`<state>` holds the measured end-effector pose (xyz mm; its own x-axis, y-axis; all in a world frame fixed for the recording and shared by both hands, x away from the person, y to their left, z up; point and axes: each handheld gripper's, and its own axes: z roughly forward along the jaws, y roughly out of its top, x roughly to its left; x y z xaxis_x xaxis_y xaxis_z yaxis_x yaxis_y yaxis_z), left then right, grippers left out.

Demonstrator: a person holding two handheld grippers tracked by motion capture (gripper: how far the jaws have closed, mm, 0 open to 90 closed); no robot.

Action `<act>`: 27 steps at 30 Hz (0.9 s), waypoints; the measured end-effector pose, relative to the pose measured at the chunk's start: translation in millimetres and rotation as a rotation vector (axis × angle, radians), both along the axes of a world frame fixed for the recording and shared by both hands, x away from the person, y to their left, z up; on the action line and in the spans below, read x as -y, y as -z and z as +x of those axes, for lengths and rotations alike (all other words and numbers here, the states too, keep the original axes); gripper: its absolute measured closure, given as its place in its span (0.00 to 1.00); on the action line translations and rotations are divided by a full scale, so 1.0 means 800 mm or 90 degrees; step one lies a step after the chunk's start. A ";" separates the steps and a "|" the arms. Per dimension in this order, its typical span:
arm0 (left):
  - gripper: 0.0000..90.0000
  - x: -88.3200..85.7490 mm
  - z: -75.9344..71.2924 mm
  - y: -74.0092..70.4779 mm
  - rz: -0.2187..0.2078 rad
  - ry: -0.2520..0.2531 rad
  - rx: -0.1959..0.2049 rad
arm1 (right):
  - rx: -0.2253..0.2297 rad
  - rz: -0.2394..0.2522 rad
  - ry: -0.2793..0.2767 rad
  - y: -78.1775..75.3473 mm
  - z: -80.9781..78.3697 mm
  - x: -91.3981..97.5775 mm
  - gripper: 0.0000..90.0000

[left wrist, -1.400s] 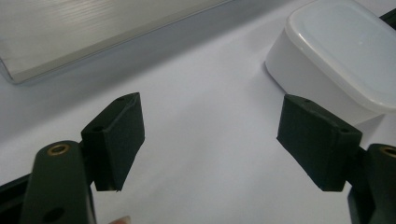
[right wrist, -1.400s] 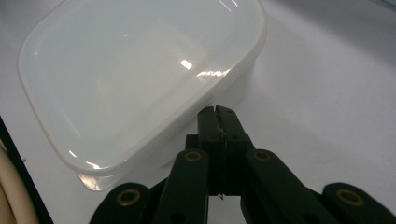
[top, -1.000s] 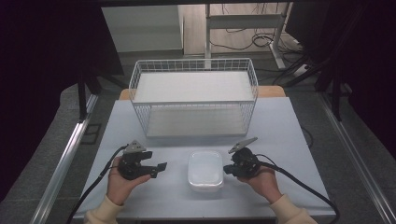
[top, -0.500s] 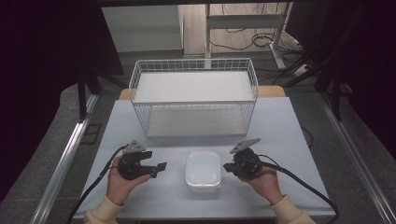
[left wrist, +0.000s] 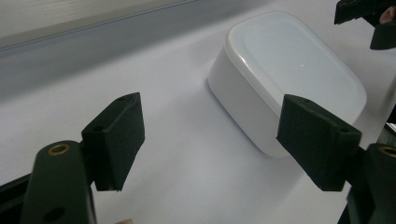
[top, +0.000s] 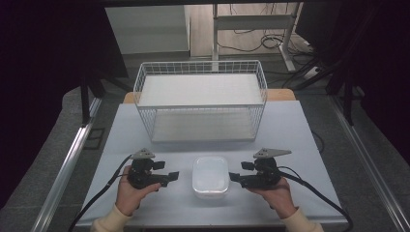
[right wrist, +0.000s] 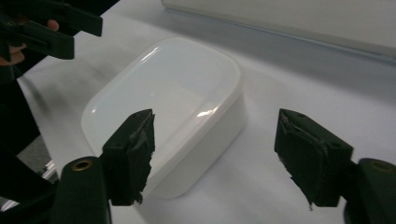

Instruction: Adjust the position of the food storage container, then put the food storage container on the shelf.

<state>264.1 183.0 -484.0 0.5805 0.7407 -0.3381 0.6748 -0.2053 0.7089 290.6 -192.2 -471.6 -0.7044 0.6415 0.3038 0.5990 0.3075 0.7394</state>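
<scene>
A white lidded plastic container (top: 211, 176) lies on the table's front middle. My left gripper (top: 171, 177) rests just left of it, pointing at it, jaws open and empty. In the left gripper view the container (left wrist: 289, 65) lies beyond the gripper (left wrist: 210, 140), near the right pad. My right gripper (top: 234, 178) sits just right of the container and points at it. Its jaws have just been opening and now stand wide. In the right gripper view the gripper (right wrist: 219, 149) is open with the container (right wrist: 168, 102) just ahead, untouched by the pads.
A white wire basket (top: 200, 104) stands empty at the back of the pale table (top: 290, 130). Cables trail from both grippers toward the front edge. Metal rails run along both sides of the table.
The right gripper's jaws have gone from shut to wide open, and that hand has shifted slightly. The left hand and the container have stayed put.
</scene>
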 end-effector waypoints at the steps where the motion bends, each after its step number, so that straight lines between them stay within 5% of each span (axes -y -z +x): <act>1: 0.26 0.000 -0.001 0.000 -0.001 -0.001 -0.002 | -0.005 0.004 0.000 0.001 0.000 -0.001 0.28; 12: 0.25 0.004 0.004 -0.002 -0.051 -0.017 -0.030 | -0.023 0.025 0.005 0.003 0.009 -0.001 0.26; 14: 0.25 0.004 0.009 -0.006 -0.080 -0.015 -0.042 | -0.018 0.056 -0.015 -0.001 0.012 -0.001 0.25; 16: 0.25 0.009 0.013 -0.023 -0.058 -0.025 -0.014 | -0.019 0.068 -0.001 -0.012 0.019 0.000 0.25; 19: 0.25 0.016 0.014 -0.032 -0.065 -0.019 -0.009 | -0.026 0.071 0.012 -0.019 0.020 0.001 0.27; 22: 0.25 0.027 0.017 -0.034 -0.076 -0.008 -0.028 | -0.034 0.062 0.029 -0.026 0.020 -0.004 0.27; 24: 0.24 0.034 0.020 -0.026 -0.102 0.000 -0.067 | -0.050 0.065 0.033 -0.026 0.021 -0.014 0.28; 27: 0.24 0.039 0.020 -0.021 -0.100 0.005 -0.078 | -0.054 0.062 0.030 -0.020 0.020 -0.018 0.28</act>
<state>279.9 152.1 -467.4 0.5330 0.6690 -0.5179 0.7573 -0.1043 0.6447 306.9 -177.8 -455.5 -0.6439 0.6371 0.4237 0.6723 0.2067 0.7108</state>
